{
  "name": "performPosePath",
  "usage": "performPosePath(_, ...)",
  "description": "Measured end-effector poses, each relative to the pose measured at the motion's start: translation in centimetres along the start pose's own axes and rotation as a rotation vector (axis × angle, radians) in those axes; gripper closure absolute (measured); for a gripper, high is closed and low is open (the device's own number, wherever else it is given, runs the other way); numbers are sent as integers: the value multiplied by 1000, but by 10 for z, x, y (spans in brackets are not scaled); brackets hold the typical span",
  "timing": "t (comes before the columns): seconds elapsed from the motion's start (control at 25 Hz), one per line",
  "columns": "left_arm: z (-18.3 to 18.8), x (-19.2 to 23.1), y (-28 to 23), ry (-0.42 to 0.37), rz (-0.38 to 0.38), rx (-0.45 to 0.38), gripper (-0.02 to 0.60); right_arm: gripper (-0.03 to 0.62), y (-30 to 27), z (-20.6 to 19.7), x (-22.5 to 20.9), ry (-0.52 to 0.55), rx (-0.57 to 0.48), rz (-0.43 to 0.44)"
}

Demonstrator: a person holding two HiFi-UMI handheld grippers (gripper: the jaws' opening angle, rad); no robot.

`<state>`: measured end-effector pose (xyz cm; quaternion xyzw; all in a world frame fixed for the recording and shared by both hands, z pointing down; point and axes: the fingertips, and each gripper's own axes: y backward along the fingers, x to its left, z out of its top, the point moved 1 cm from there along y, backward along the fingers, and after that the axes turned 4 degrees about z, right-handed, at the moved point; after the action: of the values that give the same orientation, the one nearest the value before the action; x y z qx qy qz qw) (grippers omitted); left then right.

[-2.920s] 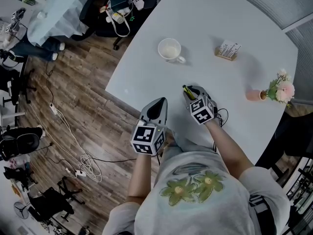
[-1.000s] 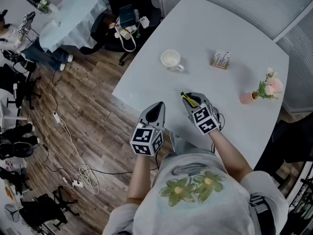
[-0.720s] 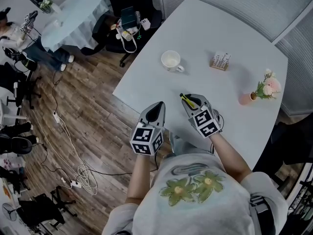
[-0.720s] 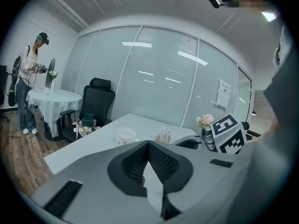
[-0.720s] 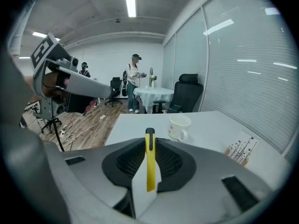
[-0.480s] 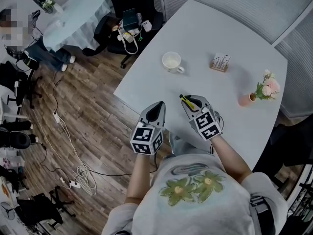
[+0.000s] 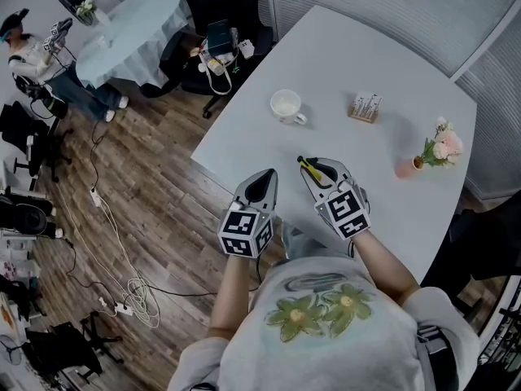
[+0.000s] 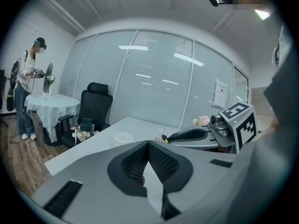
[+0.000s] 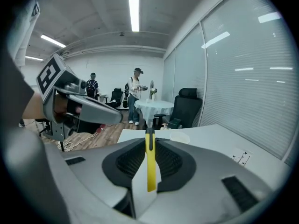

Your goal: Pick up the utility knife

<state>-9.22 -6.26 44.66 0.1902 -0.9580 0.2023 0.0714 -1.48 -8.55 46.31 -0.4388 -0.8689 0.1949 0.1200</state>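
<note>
Head view had the person standing at the near edge of the white tabletop (image 7: 383, 47), a gripper in each hand. The right gripper (image 7: 313, 168) had the knife (image 7: 306, 164) pinched between its fingers (image 9: 173, 164). You could see the yellow body with a black tip poking out past the fingertips, over the near part of the tabletop. So those fingers were partway closed, clamped right on the knife. The left gripper (image 7: 264, 177) sat just beside it near the tabletop's edge, fingers (image 8: 133, 164) pressed together at the tips with nothing between them. Farther back sat a mug (image 7: 286, 104), a small card stand (image 7: 365, 107) and a pink vase (image 7: 404, 167) with flowers, all well apart from the knife.
</note>
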Motion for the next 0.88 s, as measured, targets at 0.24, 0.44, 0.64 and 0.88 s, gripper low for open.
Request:
performPosePath(0.24, -1, -8, 2, -7, -6, -8, 580, 523, 12, 14, 3, 14, -49, -10)
performPosePath(0.44, 3, -12, 1, -9, -10, -8, 580, 523, 18, 26, 3, 21, -71, -10)
performPosePath(0.64, 1, -15, 6, -12, -9, -11, 580, 523, 25, 32, 9, 25, -91, -11)
performPosePath(0.88, 1, -18, 12, -12, -6, -17, 581, 524, 34, 40, 14, 26, -114, -11)
